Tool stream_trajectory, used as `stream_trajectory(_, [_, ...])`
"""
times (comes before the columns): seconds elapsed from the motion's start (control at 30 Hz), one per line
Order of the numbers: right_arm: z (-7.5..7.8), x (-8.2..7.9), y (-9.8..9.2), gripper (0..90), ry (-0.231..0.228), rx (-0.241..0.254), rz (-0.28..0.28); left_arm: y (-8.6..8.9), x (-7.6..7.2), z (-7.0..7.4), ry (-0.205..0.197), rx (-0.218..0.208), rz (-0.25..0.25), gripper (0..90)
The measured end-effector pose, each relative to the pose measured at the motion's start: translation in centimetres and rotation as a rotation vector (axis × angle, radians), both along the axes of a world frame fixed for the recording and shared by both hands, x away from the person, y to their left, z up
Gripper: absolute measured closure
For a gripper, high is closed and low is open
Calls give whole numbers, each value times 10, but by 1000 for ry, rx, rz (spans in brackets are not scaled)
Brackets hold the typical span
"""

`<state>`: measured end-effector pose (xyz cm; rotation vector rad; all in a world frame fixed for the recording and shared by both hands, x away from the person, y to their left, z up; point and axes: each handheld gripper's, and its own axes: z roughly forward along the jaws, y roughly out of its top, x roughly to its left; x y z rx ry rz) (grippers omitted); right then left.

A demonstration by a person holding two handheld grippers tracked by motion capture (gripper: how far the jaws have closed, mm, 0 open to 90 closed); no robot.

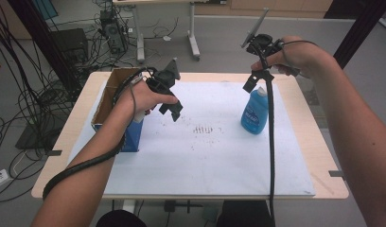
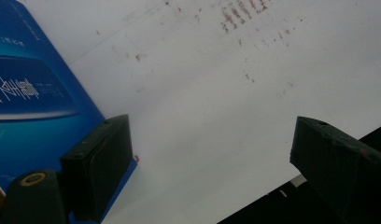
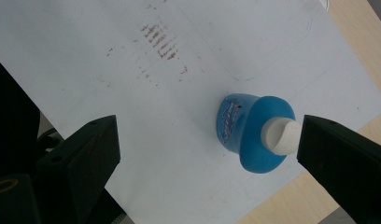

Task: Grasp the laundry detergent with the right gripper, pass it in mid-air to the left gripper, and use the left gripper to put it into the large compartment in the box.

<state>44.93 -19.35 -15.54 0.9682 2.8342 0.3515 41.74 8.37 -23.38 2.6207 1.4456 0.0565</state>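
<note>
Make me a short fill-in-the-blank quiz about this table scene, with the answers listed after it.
1. The blue bottle stands upright and has a ____ cap.
2. The right tool hangs above the bottle with its jaws ____.
3. The open cardboard box with blue sides stands at the table's ____ edge in the high view.
4. The left tool hovers open over the ____ sheet, holding nothing.

Missing words: white; open; left; white
</note>
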Motion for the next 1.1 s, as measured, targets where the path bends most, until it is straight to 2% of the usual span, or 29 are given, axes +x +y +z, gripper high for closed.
stream_trajectory(0.17, [-1,-1,0,58,0,-7,5,-2,0,0,4,1,-14,132])
stream_trajectory(0.6, [-2,-3,-12,58,-4,6,-12,-1,-2,1,-13,-14,-3,132])
stream_trajectory(1.1, [-4,-11,-44,59,-6,1,-54,4,-5,3,-16,-13,1,131])
